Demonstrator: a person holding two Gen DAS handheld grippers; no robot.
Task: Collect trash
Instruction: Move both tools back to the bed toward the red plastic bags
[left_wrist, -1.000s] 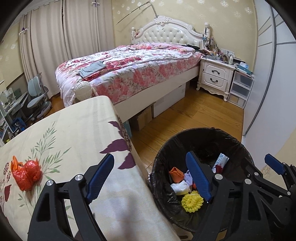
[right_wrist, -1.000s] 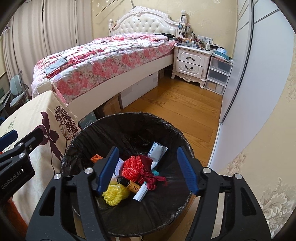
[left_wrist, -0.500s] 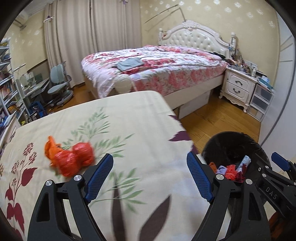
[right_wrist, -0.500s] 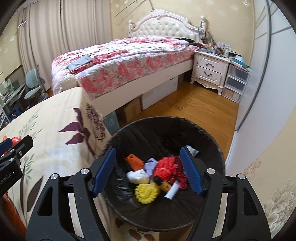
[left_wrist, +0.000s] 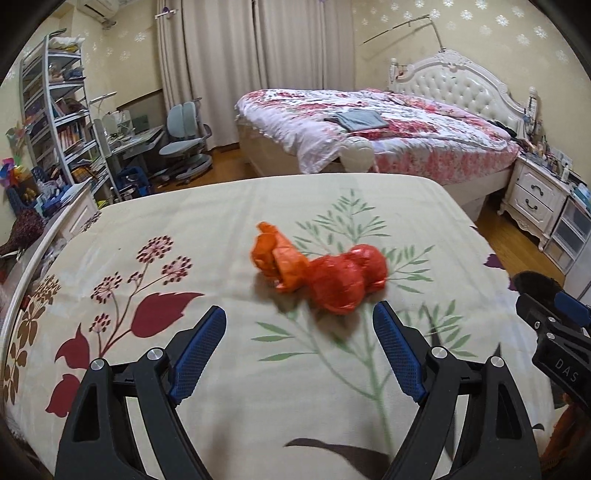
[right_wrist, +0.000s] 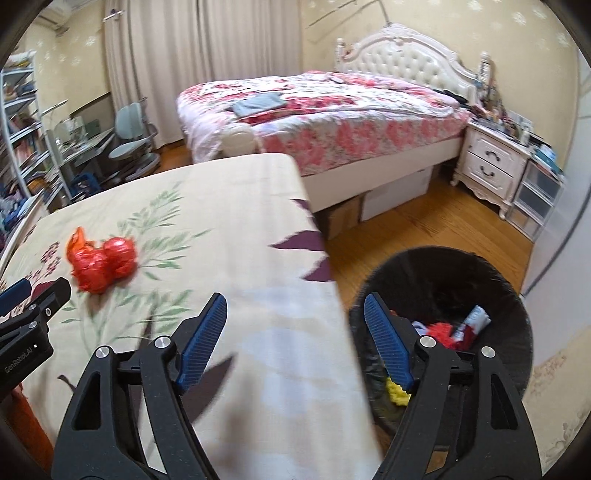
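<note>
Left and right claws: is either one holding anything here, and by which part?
Nothing is held. The left claw is open and empty, short of the orange plastic bag on the cloth. The right claw is opening, nothing between its jaws.

Black handheld grippers, blue-padded fingers

Left gripper (left_wrist: 299, 325) and right gripper (right_wrist: 295, 314): 2 ribbed blue pads each, silver screws, white lettering.

One orange bag (left_wrist: 325, 273) — one bin (right_wrist: 443, 273) — two chairs (left_wrist: 184, 136).

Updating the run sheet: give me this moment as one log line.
left hand-held gripper: open, empty | right hand-held gripper: opening, empty | orange bag: on tablecloth | bin: part full
</note>
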